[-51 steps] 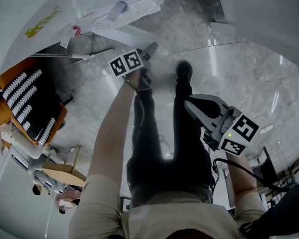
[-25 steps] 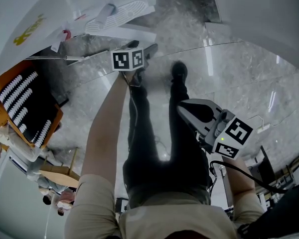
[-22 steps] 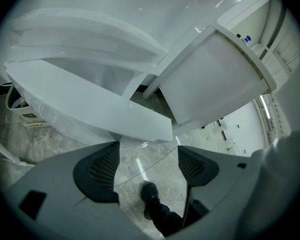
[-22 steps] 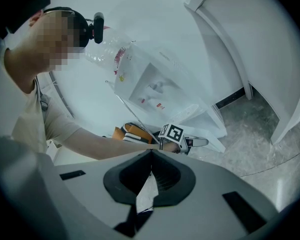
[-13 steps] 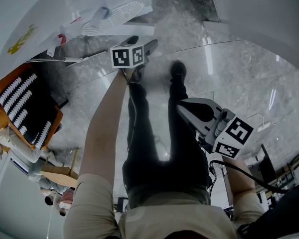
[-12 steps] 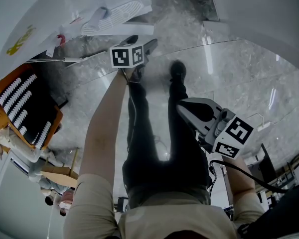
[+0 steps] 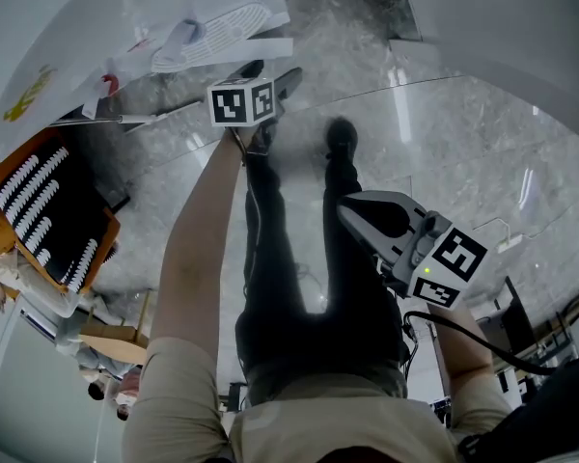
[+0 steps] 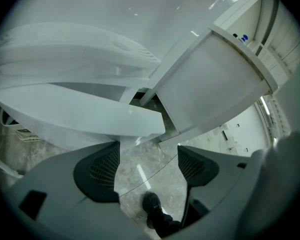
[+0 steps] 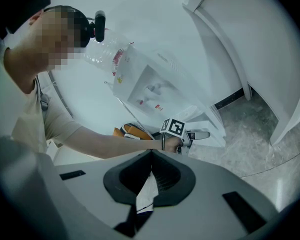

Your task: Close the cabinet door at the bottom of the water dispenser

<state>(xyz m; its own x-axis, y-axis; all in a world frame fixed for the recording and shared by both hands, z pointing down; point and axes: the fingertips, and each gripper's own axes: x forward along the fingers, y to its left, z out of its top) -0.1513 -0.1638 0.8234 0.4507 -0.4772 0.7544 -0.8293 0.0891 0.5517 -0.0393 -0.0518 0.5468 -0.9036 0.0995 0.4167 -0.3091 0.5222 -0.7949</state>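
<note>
The white water dispenser (image 9: 142, 86), with a bottle on top, stands at the head view's upper left. Its low white cabinet door (image 7: 234, 53) juts out open above the floor. My left gripper (image 7: 273, 73), at the end of an outstretched arm, is right beside that door. In the left gripper view its jaws (image 8: 147, 166) stand open and empty, and the door's edge (image 8: 85, 118) lies just ahead of the left pad, apart from it. My right gripper (image 7: 347, 210) hangs lower by the person's legs, shut on nothing, as the right gripper view (image 9: 150, 156) shows.
The floor is grey marble (image 7: 444, 152). A white panel (image 7: 502, 27) stands at the upper right, seen close as a white box (image 8: 210, 84) in the left gripper view. An orange and black rack (image 7: 53, 205) sits at the left. The person's shoes (image 7: 341, 135) are below the dispenser.
My left gripper has crept forward toward the dispenser's open door. The right gripper has stayed almost still.
</note>
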